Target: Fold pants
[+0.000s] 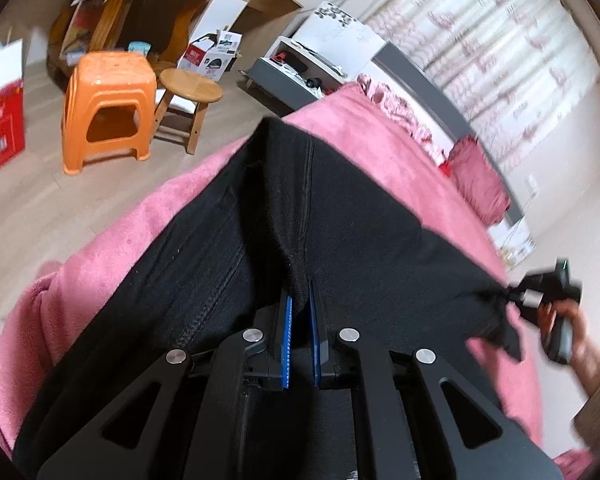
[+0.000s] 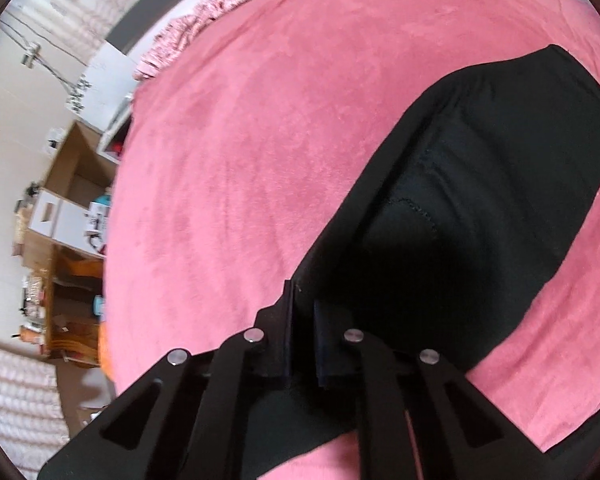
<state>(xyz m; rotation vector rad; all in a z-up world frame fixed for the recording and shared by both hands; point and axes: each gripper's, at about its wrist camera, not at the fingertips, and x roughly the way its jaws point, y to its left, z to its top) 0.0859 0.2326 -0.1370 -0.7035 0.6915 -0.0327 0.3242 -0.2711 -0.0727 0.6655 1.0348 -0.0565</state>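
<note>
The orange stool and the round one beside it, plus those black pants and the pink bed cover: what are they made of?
Orange stool: likely moulded plastic, glossy with glare on the seat.
Round stool: looks like wood, matte with a light, warm tone.
Black pants: soft knit fabric, matte with visible stitched seams; exact fibre unclear.
Pink bed cover: plush fleece or velvet, judging by its fuzzy, shaded nap.

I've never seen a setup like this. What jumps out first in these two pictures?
The black pants spread across a pink blanket dominate both views. The left tool pinches a ridge of the fabric between blue pads, and the right tool grips another edge. An orange plastic stool stands on the floor beyond the bed.
</note>
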